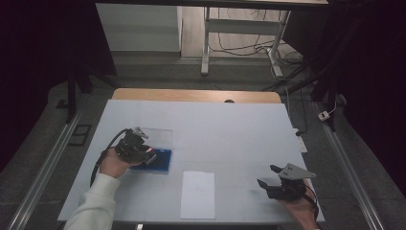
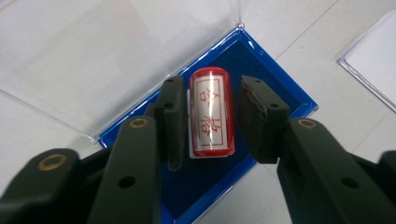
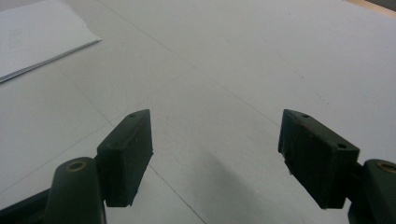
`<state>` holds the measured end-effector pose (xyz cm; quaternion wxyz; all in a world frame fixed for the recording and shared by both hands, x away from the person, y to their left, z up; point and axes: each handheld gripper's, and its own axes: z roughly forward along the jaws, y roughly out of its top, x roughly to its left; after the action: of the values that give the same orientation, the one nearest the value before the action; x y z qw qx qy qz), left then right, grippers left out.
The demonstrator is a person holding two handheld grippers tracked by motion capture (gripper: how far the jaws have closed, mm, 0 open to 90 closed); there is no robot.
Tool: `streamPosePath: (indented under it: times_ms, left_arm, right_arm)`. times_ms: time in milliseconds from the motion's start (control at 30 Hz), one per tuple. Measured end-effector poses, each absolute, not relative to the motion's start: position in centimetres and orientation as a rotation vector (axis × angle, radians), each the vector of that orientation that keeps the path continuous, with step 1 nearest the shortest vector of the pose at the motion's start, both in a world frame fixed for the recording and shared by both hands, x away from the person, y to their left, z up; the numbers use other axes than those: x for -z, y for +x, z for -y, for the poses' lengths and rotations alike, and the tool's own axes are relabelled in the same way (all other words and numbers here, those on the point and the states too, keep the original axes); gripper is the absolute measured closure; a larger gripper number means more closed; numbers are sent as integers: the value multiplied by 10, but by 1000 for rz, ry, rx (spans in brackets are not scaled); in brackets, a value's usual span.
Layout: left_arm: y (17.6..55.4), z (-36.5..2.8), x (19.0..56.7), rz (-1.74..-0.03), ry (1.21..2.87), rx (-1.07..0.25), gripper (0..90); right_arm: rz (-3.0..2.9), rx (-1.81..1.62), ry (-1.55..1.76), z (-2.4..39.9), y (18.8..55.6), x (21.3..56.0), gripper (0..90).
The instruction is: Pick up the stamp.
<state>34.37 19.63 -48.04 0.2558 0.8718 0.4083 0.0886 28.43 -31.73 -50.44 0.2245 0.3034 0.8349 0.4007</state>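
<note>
High view: left gripper [image 1: 143,152] hovers over the blue case [image 1: 160,163] beside the paper [image 1: 198,194]. Left gripper view: jaws apart, straddling the red stamp [image 2: 212,113], so closing looks next. Right gripper view: right gripper [image 3: 212,156] gapes, idle.

Between the black jaws of the left gripper [image 2: 211,123] lies a red stamp [image 2: 211,113] with a white label bearing red characters inside a red border. Beneath it sits a dark blue case [image 2: 275,88] with a brighter blue rim.
</note>
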Motion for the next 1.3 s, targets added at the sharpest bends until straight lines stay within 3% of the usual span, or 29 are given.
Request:
streamPosePath:
  times_ms: [200, 533, 1300]
  left_arm:
    - [344, -197, 481, -1114, 2365, -240, 693]
    - [342, -197, 479, -1100, 2367, -266, 701]
    - [319, -214, 434, -1024, 2197, -324, 702]
  right_arm:
    - [-2301, -1111, 840, 318, 284, 504, 260]
    - [-2307, -1108, 827, 316, 284, 505, 267]
    - [-2321, -1109, 817, 315, 284, 507, 275]
